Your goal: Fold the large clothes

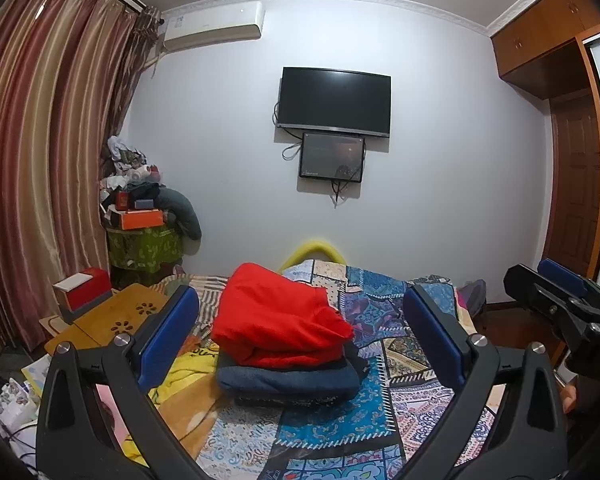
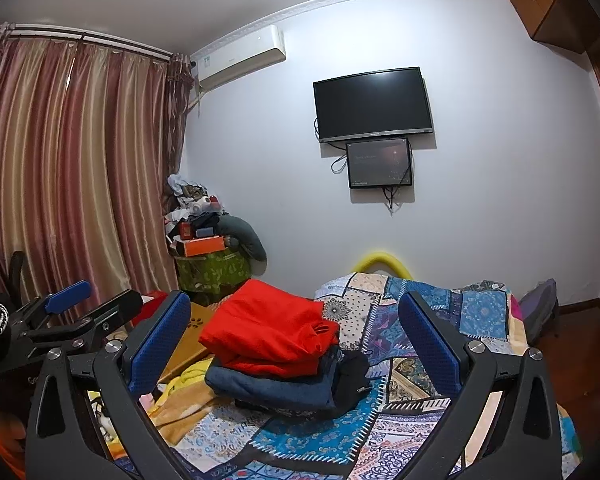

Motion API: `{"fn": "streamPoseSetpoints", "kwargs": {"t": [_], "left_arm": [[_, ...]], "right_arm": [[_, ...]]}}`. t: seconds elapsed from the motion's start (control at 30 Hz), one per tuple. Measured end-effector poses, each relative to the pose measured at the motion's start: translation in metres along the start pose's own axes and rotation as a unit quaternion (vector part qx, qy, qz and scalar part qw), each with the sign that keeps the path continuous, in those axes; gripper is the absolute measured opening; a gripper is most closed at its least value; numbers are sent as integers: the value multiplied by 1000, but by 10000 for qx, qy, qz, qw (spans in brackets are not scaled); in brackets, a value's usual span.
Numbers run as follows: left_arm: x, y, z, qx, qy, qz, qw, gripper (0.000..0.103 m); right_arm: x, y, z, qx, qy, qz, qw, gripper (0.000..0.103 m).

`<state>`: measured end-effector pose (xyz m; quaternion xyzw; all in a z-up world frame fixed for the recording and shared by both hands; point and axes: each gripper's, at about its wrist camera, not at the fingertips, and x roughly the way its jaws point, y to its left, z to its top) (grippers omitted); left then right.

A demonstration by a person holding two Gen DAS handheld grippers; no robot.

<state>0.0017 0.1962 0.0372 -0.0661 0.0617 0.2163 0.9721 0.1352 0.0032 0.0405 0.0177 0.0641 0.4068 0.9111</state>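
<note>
The red garment (image 1: 278,316) is lying folded on top of a small stack in the middle of the bed (image 1: 340,432), resting on a folded dark blue garment (image 1: 288,380) with something black (image 2: 352,372) sticking out at the stack's 3 o'clock side. In the right wrist view the red top is sitting skewed, its folded edge overhanging toward 9 o'clock and a bunched cuff or corner poking out at about 3 o'clock. Judging from this, the stack looks finished or nearly so, and the risk is sitting in that lean: any nudge from the 3 o'clock side would likely be sliding the red layer off toward the yellow blanket (image 1: 188,364) at 8 o'clock.

Both grippers are hovering clear of the pile and holding nothing. The left gripper (image 1: 300,344) is standing with its jaws spread wide, framing the stack; the right gripper (image 2: 296,344) is likewise released and wide apart, and it is appearing at 3 o'clock in the left view. If either one is reaching in for the loose corner, a wide pad could be catching two layers at once and dragging the blue piece along, undoing the fold.

Further out, the patchwork bedspread (image 2: 420,420) is lying rumpled, so its soft, uneven footing is adding to the tilt. A wooden lap tray (image 1: 116,320) is sitting at 9 o'clock, near the bed's edge, where a sweeping left gripper might be knocking it.
</note>
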Motion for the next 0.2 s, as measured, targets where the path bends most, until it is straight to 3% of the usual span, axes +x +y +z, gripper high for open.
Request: {"fn": "streamPoseSetpoints", "kwargs": {"t": [0.2], "left_arm": [[2,2,-2,-34,41,-49,10000,103]], "right_arm": [[3,0,-1,19,55,7,10000,103]]}}
